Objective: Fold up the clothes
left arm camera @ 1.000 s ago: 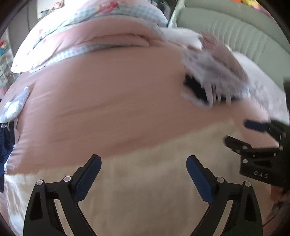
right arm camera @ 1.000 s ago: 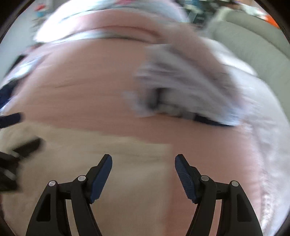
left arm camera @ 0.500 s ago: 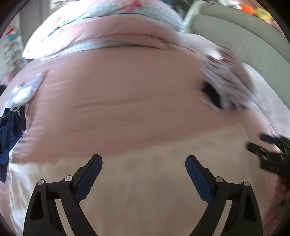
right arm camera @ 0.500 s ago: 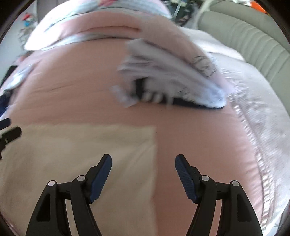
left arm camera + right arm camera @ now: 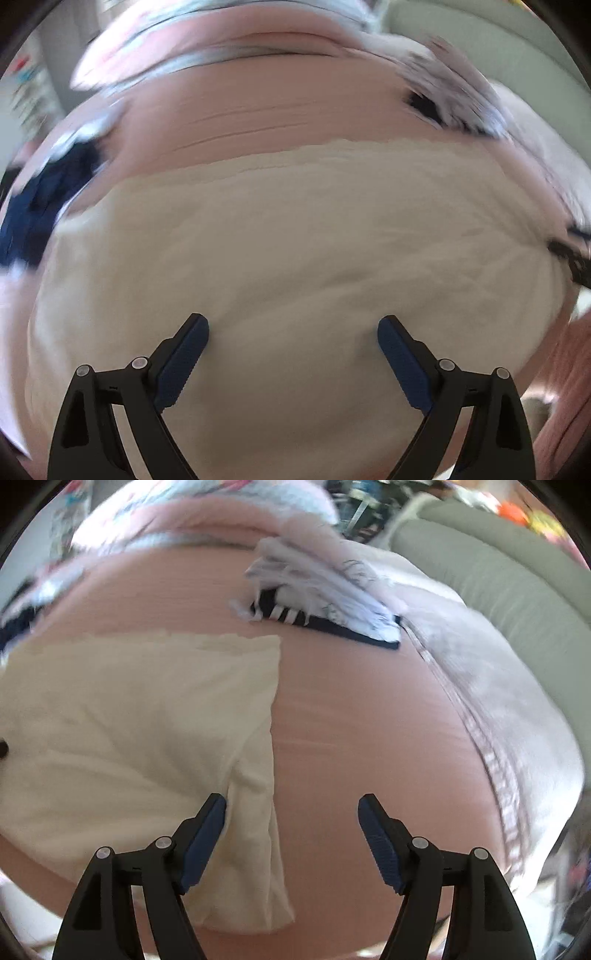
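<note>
Cream garment [image 5: 295,240], no legible writing

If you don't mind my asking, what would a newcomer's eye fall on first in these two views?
Most striking is the cream garment, spread flat on the pink bedspread and filling the left wrist view. Beyond it lies a pile of folded clothes, white over navy stripes. Each open hand-held gripper hovers over the cream cloth: the left above its middle, the right at its right edge.
</note>
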The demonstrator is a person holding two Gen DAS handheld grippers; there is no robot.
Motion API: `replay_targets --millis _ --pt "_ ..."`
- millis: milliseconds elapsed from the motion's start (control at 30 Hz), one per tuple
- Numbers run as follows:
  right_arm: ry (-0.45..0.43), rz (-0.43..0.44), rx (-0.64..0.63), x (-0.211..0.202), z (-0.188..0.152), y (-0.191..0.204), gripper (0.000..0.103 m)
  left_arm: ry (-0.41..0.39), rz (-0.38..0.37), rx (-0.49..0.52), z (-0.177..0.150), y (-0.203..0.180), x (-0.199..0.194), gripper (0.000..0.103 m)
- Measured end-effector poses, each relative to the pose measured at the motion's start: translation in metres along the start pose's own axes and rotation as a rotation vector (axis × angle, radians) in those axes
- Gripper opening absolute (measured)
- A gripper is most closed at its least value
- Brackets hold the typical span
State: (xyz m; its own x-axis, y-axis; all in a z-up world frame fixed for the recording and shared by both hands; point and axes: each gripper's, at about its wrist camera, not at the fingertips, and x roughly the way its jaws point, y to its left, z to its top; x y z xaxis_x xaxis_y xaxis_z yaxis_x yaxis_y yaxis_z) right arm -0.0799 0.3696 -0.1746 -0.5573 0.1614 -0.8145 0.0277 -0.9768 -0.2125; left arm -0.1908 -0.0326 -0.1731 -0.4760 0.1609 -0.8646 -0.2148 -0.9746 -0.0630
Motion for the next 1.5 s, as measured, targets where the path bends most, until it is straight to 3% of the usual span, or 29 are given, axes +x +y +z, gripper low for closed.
replay_targets --millis 67,133,233,367,433,500,567,633,700,767,900,1000,1067,1100,1167,1233,1267,1367,1433,1500 --pt "-0.038 0.052 -0.020 -0.017 0.000 0.017 0.072 -0.029 -0.052 -0.053 -0.005 0.006 -0.006 0.094" --pt "-0.007 0.050 -0.041 -0.013 -0.006 0.028 0.072 -0.031 -0.082 -0.050 -0.009 0.002 -0.003 0.094" --pt "0.046 0.043 -0.073 -0.005 -0.015 0.045 0.072 0.002 -0.002 -0.014 -0.023 0.016 -0.004 0.094" --pt "0.068 -0.161 -0.023 -0.014 -0.017 0.002 0.074 0.053 0.163 -0.073 -0.046 0.083 -0.022 0.093" --pt "0.069 -0.109 0.079 -0.019 -0.014 -0.012 0.075 0.081 0.305 -0.179 -0.057 0.122 -0.035 0.092" --pt "0.041 -0.140 0.076 -0.029 -0.016 0.000 0.075 0.063 0.324 -0.366 -0.072 0.164 -0.051 0.091" --pt "-0.003 -0.137 0.080 -0.037 -0.015 0.010 0.075 0.013 0.323 -0.450 -0.078 0.185 -0.064 0.088" --pt "-0.065 -0.091 0.096 -0.042 -0.009 0.018 0.075 -0.055 0.312 -0.431 -0.074 0.181 -0.074 0.088" --pt "-0.122 -0.135 0.061 -0.049 -0.003 0.033 0.075 -0.101 0.269 -0.338 -0.064 0.161 -0.073 0.088" --pt "-0.143 -0.140 0.010 -0.050 0.001 0.053 0.075 -0.096 0.227 -0.245 -0.060 0.140 -0.063 0.088" --pt "-0.012 0.036 0.023 -0.027 -0.005 0.084 0.075 -0.034 0.172 -0.205 -0.066 0.120 -0.036 0.088" --pt "0.000 -0.030 0.038 -0.027 -0.012 0.066 0.075 -0.022 0.233 -0.203 -0.067 0.126 -0.040 0.090" --pt "0.006 -0.078 0.048 -0.027 -0.017 0.054 0.075 -0.014 0.281 -0.295 -0.072 0.152 -0.046 0.089" --pt "0.017 -0.162 0.088 -0.033 -0.022 0.036 0.075 -0.012 0.297 -0.329 -0.073 0.160 -0.047 0.089" --pt "0.056 -0.182 0.220 -0.037 -0.030 0.005 0.075 -0.032 0.381 -0.277 -0.069 0.145 -0.049 0.089" --pt "0.032 -0.189 0.232 -0.040 -0.029 0.002 0.075 -0.057 0.476 -0.202 -0.062 0.126 -0.051 0.087" --pt "0.018 -0.192 0.235 -0.042 -0.028 0.002 0.075 -0.102 0.466 -0.161 -0.058 0.111 -0.055 0.087" --pt "-0.021 -0.164 0.192 -0.048 -0.024 0.013 0.075 -0.189 0.291 -0.091 -0.051 0.076 -0.064 0.088" --pt "0.025 -0.169 0.177 -0.036 -0.022 0.013 0.075 -0.167 0.206 -0.051 -0.052 0.064 -0.055 0.088" --pt "0.066 -0.175 0.220 -0.029 -0.023 0.002 0.075 -0.102 0.211 -0.066 -0.058 0.071 -0.041 0.088"
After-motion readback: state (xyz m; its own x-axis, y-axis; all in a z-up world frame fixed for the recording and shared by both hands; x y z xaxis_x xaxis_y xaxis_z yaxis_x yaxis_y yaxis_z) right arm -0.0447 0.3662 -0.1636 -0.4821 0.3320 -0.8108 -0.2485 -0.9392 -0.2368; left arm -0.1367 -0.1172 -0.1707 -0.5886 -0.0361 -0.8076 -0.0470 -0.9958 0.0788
